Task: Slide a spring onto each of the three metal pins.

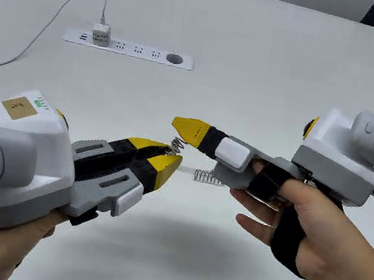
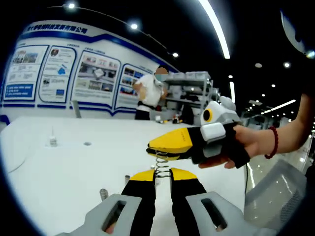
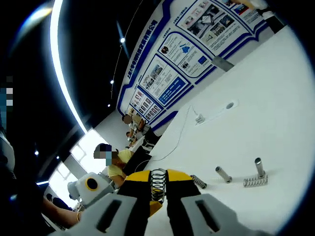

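The spring (image 1: pixel 177 144) hangs in the air above the table (image 1: pixel 292 71), caught between the two tools, touching no pin. The right gripper (image 1: pixel 183 131) has its yellow jaws drawn in to the coil's width around one end. The left gripper (image 2: pixel 162 173) is closed as narrowly on the other end (in its own view the coil rises straight out of its tips into the opposite jaws). A two-ended hold like this reads as a hand-over or a re-grip, to get the coil squared up so that its bore can face a pin. Whether a pin already sits inside the coil I cannot tell.

While both ends are pinched, neither is free to go over anything; my guess is that one tool must let go first.

Below, in the right gripper view, an upright pin (image 3: pixel 258 166) stands with a loose spring (image 3: pixel 256 181) lying just beside its foot. A second pin (image 3: pixel 223 174) lies on its side near them, and a third coiled piece (image 3: pixel 198 181) lies closer in (too small to say if it is a bare coil or a sprung pin). In the head view the right tool's body hangs over this patch and hides part of it.

Well apart, at the far edge, lies a power strip (image 1: pixel 127 49) with a charger (image 1: pixel 100 33) plugged in and its cable (image 1: pixel 40 33) trailing left, clear of the work.
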A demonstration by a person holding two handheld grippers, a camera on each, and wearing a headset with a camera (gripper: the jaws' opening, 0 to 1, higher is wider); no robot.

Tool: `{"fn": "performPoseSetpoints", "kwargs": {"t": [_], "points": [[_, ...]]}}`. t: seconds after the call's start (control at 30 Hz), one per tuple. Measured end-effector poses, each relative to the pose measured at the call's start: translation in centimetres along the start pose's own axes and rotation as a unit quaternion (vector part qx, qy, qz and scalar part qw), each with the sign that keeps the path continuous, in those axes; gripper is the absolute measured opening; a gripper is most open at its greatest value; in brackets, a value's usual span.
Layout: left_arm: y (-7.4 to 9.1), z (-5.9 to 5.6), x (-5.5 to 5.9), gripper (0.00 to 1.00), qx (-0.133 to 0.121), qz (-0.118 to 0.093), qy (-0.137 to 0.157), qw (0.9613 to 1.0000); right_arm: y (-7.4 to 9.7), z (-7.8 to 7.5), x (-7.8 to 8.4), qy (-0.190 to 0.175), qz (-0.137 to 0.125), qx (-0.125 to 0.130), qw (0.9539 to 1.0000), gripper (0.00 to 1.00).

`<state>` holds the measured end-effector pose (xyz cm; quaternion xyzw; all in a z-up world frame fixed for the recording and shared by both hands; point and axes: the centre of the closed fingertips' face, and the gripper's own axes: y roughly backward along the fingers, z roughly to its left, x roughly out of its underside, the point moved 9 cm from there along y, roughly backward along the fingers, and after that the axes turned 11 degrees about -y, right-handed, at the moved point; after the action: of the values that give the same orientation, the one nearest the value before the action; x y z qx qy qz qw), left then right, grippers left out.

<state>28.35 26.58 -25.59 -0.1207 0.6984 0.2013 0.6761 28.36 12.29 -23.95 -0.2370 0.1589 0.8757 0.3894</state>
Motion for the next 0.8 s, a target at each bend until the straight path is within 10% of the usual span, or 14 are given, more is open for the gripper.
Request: {"fn": "performPoseSetpoints", "kwargs": {"t": [0.8], "points": [[0.34, -0.01, 0.04, 0.15, -0.001, 0.052, -0.049, 0.9975, -0.15, 0.66, -0.18, 0.082, 0.005, 0.009, 0.9966, 0.11]]}}
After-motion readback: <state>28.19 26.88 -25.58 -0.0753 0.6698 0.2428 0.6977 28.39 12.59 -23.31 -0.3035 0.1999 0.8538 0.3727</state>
